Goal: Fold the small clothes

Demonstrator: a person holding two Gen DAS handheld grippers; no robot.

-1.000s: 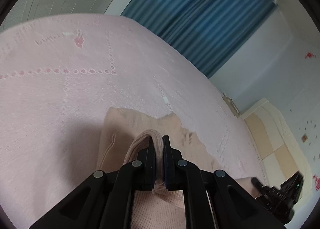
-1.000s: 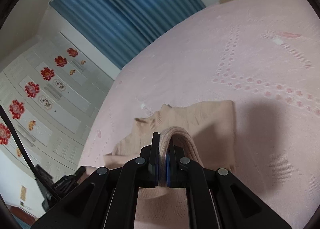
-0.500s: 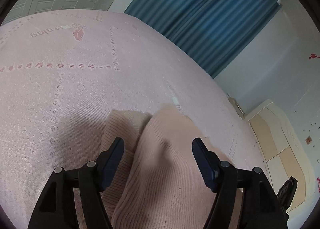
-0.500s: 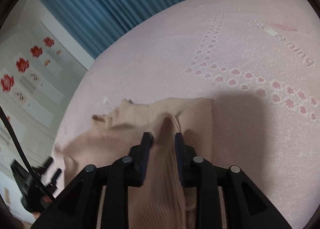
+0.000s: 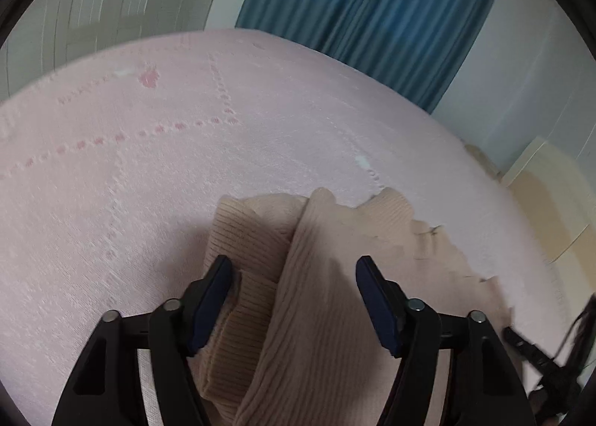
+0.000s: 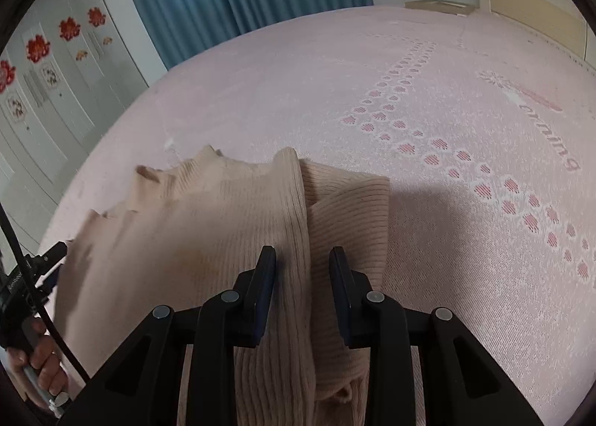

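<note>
In the left wrist view, the left gripper (image 5: 292,290) has just been closing a little, yet its jaws stand wide apart, with the folded beige sweater (image 5: 316,277) lying loose between and ahead of them on the pink bed cover (image 5: 130,172). In the right wrist view, the right gripper (image 6: 302,275) is a bit apart, with a sweater (image 6: 223,224) fold between its jaws, not pinched. The fold looks just laid down; next, I think, both pull away and find a new edge

One beige knit garment (image 5: 327,277) lies under the tongs — its single folded ridge between the right gripper (image 6: 302,258) fingers. Two grippers in all, the left gripper (image 5: 292,273) beside it — one pink bedspread (image 6: 447,202) beneath, one blue curtain (image 5: 372,16) beyond.
</note>
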